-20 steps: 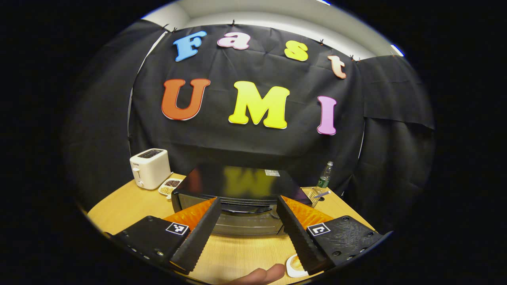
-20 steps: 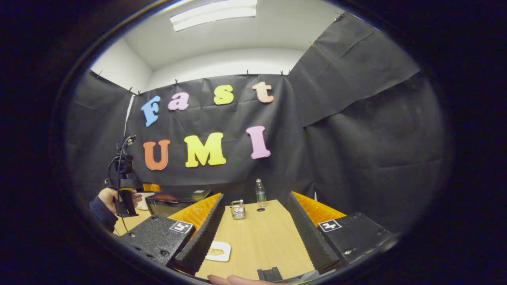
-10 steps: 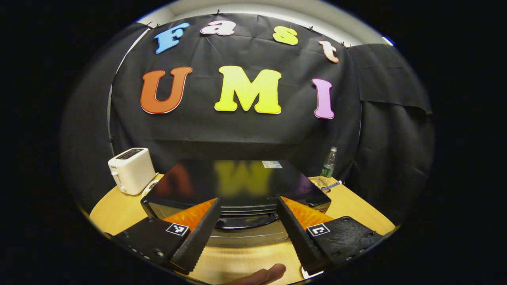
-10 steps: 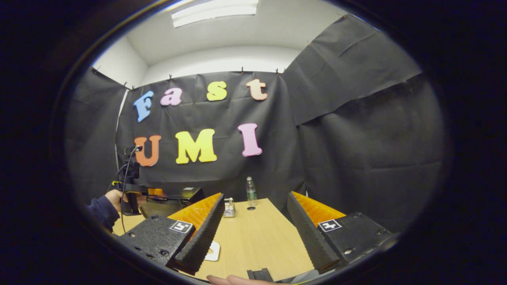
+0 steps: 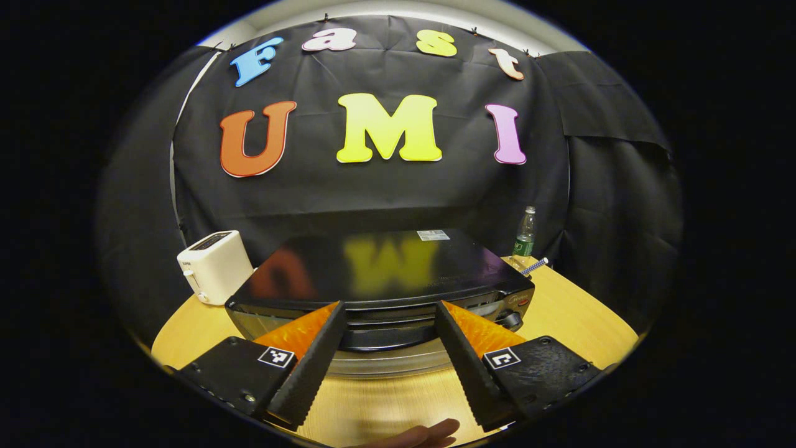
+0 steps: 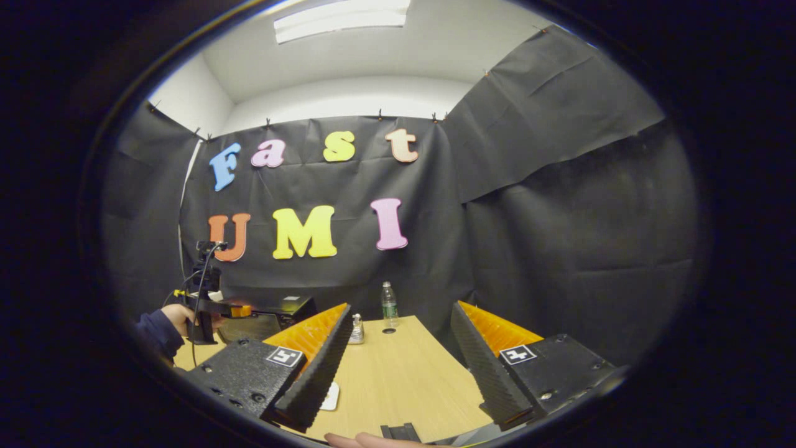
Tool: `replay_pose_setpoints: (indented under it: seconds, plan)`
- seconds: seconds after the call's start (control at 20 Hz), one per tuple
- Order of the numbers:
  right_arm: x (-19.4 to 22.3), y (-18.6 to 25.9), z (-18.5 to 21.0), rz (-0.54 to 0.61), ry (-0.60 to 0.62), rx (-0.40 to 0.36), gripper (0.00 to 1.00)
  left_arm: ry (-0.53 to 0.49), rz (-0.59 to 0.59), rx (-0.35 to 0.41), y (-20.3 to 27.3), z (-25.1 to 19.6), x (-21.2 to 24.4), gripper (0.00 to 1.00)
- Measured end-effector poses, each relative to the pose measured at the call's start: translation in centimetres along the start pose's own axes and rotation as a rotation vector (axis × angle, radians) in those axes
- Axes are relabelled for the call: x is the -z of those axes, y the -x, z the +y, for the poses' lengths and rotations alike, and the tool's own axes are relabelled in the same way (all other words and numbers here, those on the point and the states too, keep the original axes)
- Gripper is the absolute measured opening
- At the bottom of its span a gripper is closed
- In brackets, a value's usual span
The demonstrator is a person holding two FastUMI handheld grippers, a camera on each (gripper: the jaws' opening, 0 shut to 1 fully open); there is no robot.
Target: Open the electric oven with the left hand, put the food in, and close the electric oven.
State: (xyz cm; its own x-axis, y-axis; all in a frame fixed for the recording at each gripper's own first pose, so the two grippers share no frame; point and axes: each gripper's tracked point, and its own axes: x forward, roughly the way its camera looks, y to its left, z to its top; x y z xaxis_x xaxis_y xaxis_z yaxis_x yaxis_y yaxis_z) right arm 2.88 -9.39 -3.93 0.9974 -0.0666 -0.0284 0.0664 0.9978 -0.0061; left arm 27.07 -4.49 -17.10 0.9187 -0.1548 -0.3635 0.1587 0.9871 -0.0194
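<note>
Closer now than a second ago, the left gripper (image 5: 387, 358) stands spread wide before the electric oven (image 5: 379, 292) on the table (image 5: 578, 317) — door handle (image 5: 385, 338) ungrasped. Right gripper (image 6: 398, 364) is released, empty. Opening, loading and closing all remain.

Electric oven (image 5: 379, 274): top panel glossy black, mirror-like, reflecting the wall behind; front trim looks like polished metal, though distortion at that edge makes this uncertain. Table (image 5: 578, 317): light wood-grain surface, smooth, low sheen. Toaster (image 5: 214, 266): cream casing, smooth plastic in appearance, slight gloss. Bottle (image 5: 526, 231): clear plastic. Booth wall (image 6: 559, 205): black cloth, matt, creased. Left gripper (image 5: 382, 367): finger faces ridged and matt; housings rough-textured, matt. Right gripper (image 6: 404, 367): same ridged finger faces.
</note>
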Motion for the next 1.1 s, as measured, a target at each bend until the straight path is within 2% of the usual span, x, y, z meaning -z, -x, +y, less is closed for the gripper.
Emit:
replay_pose_setpoints:
  seconds: [0.1, 0.4, 0.5, 0.9, 1.1]
  plan:
    - [0.3, 0.1, 0.1, 0.011, -0.002, -0.009, 0.96, 0.017, 0.005, 0.003, 0.8, -0.1, 0.6, 0.95]
    - [1.1, -0.2, 0.3, 0.034, 0.002, -0.019, 0.96, -0.021, -0.016, 0.039, 3.7, -0.6, 2.4, 0.95]
    - [1.6, -0.6, -0.1, 0.054, -0.012, -0.001, 0.96, -0.035, -0.018, 0.033, 4.5, -0.7, 3.2, 0.95]
    - [2.4, -1.5, 0.6, 0.073, -0.036, -0.02, 0.96, -0.052, -0.05, -0.011, 7.2, -1.4, 6.8, 0.98]
    - [2.1, -1.6, 0.3, 0.06, -0.029, -0.005, 0.96, -0.062, -0.07, -0.029, 8.0, -1.8, 8.7, 0.98]
